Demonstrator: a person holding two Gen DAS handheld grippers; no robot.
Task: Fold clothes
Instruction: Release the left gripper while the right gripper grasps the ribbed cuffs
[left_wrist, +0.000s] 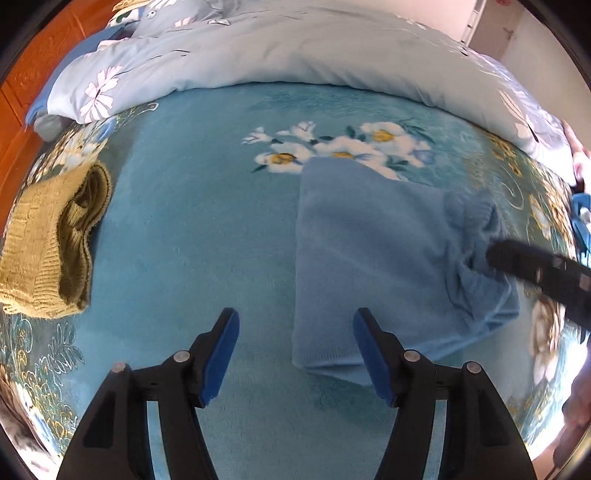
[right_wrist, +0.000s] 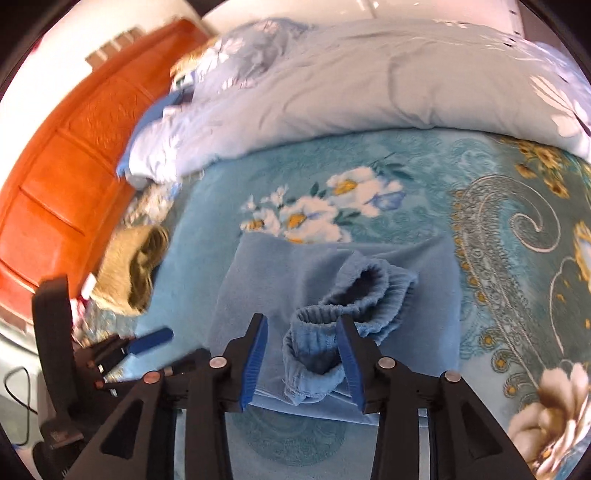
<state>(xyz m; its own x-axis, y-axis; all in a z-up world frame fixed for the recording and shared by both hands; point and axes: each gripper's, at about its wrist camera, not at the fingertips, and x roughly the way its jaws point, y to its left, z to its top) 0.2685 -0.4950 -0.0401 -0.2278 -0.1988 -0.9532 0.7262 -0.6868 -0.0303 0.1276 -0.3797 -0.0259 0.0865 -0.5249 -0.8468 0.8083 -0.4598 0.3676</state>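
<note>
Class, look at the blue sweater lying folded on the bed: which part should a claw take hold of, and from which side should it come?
Probably the ribbed cuffs bunched on top of the blue sweater. They stand raised and rolled, so fingers can close around them. Come from the near edge, where the right claw already straddles one cuff with its jaws open.

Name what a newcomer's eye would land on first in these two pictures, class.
The blue sweater lies folded on the floral blanket, its ribbed cuffs bunched between the open right tongs. The open left tongs hover at its near edge. A yellow knit sits far left.
</note>
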